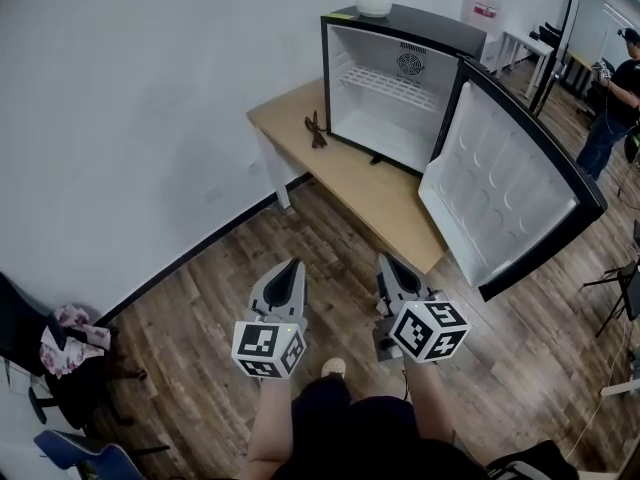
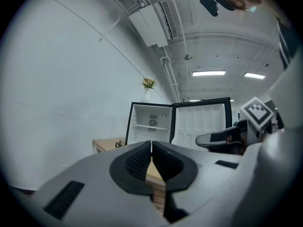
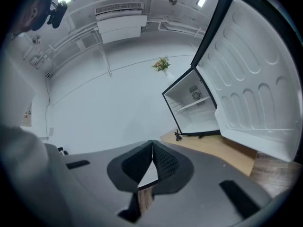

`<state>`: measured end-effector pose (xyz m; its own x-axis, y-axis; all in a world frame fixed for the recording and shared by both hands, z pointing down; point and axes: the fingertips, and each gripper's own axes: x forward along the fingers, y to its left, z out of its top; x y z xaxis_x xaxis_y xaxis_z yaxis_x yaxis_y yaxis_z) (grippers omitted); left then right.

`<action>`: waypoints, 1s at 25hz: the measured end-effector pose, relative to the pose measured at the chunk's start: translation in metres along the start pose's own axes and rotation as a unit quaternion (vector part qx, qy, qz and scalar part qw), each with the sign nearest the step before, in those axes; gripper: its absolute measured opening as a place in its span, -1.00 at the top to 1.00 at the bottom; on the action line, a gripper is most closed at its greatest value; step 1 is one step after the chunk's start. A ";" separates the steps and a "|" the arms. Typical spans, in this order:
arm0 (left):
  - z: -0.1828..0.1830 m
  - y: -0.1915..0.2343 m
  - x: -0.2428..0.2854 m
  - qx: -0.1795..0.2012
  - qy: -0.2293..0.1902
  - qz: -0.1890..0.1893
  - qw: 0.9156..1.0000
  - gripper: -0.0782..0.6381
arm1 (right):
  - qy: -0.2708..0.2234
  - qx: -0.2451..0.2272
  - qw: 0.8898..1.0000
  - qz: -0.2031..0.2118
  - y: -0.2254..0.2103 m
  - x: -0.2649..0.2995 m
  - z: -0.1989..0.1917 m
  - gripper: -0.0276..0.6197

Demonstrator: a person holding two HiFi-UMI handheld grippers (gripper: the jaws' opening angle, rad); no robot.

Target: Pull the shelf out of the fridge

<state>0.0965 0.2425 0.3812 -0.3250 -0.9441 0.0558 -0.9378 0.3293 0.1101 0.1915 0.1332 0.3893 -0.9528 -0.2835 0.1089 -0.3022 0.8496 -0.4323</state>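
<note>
Head view: left gripper [image 1: 293, 265] and right gripper [image 1: 386, 259] hang over open floor [image 1: 225, 273], well short of the table [image 1: 330, 163] edge. The shelf [image 1: 392, 83] sits inside the fridge [image 1: 440, 23], far right.
Left gripper view: jaws closed, empty; I see flowers [image 2: 148, 83] atop the fridge.
Right gripper view: jaws closed, empty; the open door [image 3: 251, 79] fills the right.

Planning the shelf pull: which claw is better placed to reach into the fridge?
Probably left. Both claws are shut and far off, but the left claw faces the shelf squarely, while the open door crowds the right claw.
</note>
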 end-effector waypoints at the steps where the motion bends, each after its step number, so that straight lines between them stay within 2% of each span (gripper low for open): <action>1: 0.001 0.005 0.006 0.003 0.002 -0.003 1.000 0.75 | -0.001 0.002 1.000 -0.002 -0.002 0.007 0.001 0.94; 13: -0.002 0.050 0.049 0.008 0.013 -0.029 0.999 0.75 | -0.011 0.014 0.999 -0.043 -0.014 0.065 -0.003 0.94; 25: -0.009 0.072 0.047 0.004 0.025 -0.025 0.999 0.75 | 0.003 0.023 0.999 -0.037 -0.005 0.088 -0.013 0.94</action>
<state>0.0151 0.2218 0.4004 -0.2712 -0.9572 0.1009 -0.9538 0.2813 0.1055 0.1084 0.1097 0.4131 -0.9278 -0.3424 0.1479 -0.3709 0.8052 -0.4626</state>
